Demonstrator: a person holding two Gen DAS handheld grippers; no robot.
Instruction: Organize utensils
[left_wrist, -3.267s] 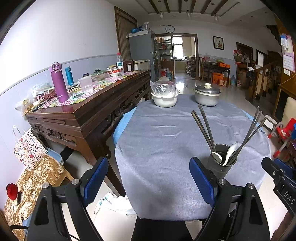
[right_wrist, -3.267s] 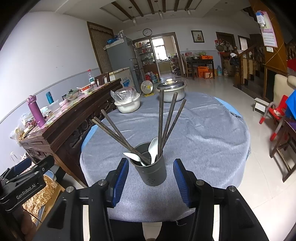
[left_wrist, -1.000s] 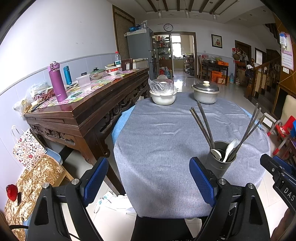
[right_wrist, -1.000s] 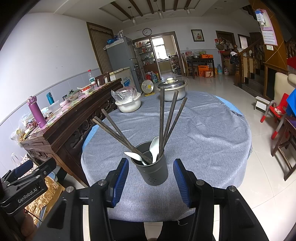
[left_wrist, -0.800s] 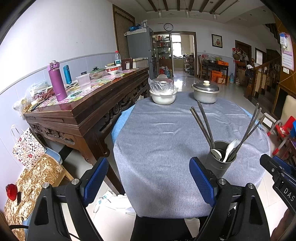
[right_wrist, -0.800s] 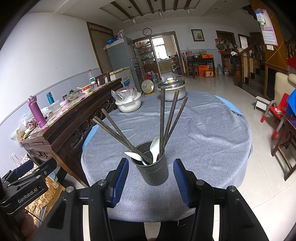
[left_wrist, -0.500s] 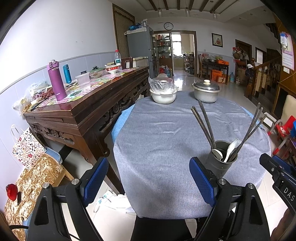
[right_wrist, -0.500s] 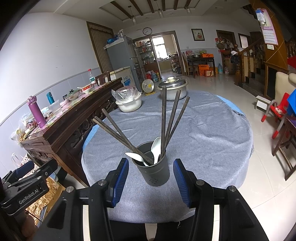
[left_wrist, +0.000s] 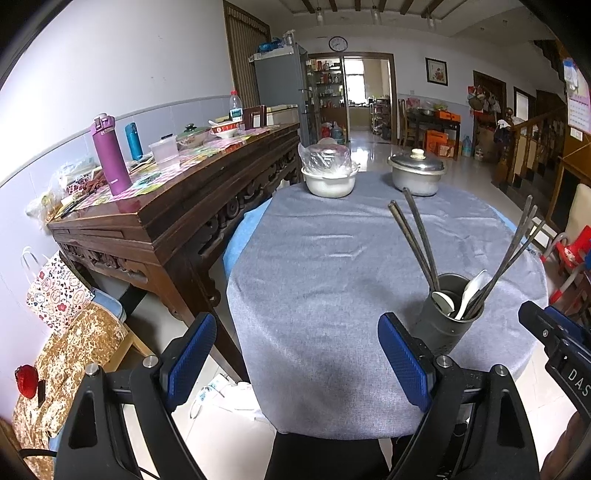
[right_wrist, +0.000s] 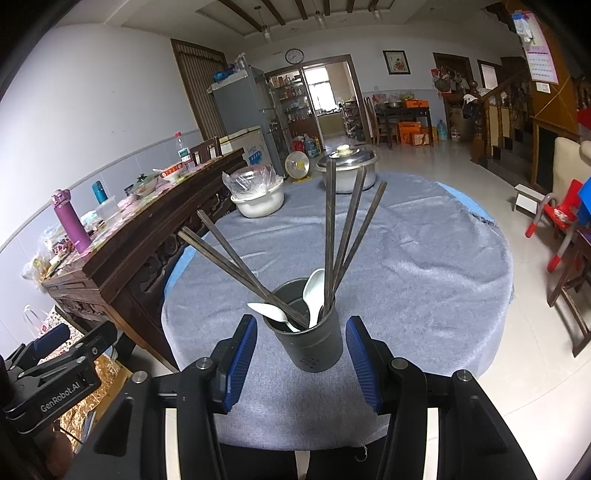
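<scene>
A dark grey utensil holder stands near the front edge of the round table with its grey cloth. It holds several dark chopsticks and two white spoons. My right gripper is open, with its blue pads on either side of the holder and apart from it. My left gripper is open and empty over the table's front edge. The holder stands to its right in the left wrist view, and the right gripper's body shows at the far right.
A white bowl covered with plastic and a lidded metal pot stand at the table's far side. A dark wooden sideboard with bottles and dishes stands to the left. A red child's chair is on the right.
Both views have shifted only slightly. The holder and utensils have not moved, and both grippers stay open.
</scene>
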